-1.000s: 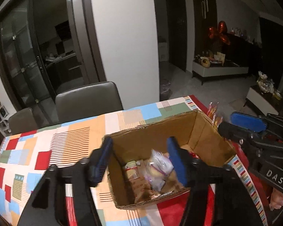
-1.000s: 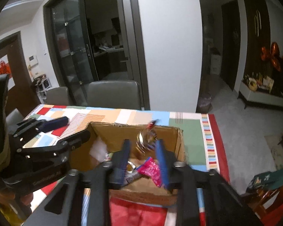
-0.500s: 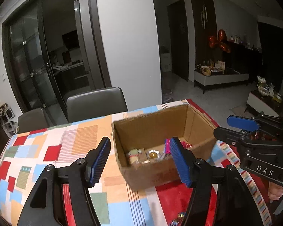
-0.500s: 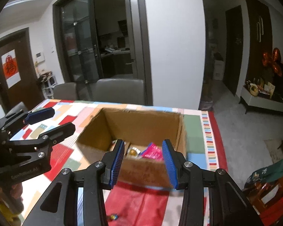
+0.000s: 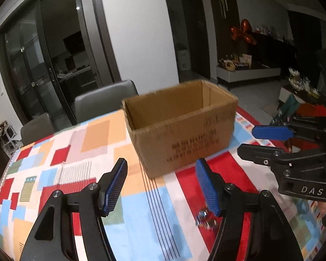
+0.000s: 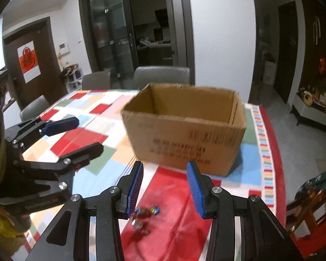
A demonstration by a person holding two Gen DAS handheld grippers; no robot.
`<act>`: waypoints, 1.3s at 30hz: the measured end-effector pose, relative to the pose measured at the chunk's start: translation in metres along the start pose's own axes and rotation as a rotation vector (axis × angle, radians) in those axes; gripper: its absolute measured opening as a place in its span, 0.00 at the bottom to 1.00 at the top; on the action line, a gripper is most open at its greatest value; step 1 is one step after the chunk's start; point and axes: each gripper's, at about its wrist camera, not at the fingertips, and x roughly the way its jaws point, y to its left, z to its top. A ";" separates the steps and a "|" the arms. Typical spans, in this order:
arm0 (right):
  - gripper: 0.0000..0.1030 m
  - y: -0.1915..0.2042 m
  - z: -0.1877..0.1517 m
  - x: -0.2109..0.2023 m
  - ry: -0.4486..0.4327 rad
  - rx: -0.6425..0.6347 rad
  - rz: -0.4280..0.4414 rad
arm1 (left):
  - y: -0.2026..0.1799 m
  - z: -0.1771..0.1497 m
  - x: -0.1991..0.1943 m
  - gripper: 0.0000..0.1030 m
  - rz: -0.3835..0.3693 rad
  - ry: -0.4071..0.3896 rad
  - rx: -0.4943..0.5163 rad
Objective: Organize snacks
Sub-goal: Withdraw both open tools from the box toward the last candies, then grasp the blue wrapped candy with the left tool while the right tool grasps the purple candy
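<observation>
An open cardboard box (image 5: 180, 128) stands on the patchwork tablecloth (image 5: 76, 152); from this low angle its contents are hidden. It also shows in the right wrist view (image 6: 184, 130). A few small shiny wrapped candies (image 6: 144, 214) lie on the red patch in front of the box, also seen in the left wrist view (image 5: 205, 217). My left gripper (image 5: 160, 184) is open and empty, short of the box. My right gripper (image 6: 165, 187) is open and empty, just above the candies. Each gripper shows in the other's view (image 5: 269, 140) (image 6: 74, 133).
Grey chairs (image 5: 104, 100) stand behind the table's far edge. The table's right edge (image 6: 273, 152) drops to the floor. A sideboard with ornaments (image 5: 247, 69) stands at the far right of the room.
Both grippers have pulled back and down from over the box to in front of it. The right gripper let go of a wrapped snack over the box and opened.
</observation>
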 end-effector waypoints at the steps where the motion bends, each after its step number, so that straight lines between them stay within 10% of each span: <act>1: 0.41 0.002 -0.005 0.001 0.010 -0.005 0.003 | -0.003 -0.006 -0.001 0.62 -0.006 0.004 0.004; 23: 0.41 0.035 -0.094 0.061 0.253 -0.091 0.086 | -0.023 -0.080 0.051 0.48 -0.251 0.166 0.179; 39: 0.33 0.035 -0.106 0.099 0.323 -0.089 0.162 | -0.033 -0.082 0.109 0.32 -0.438 0.305 0.113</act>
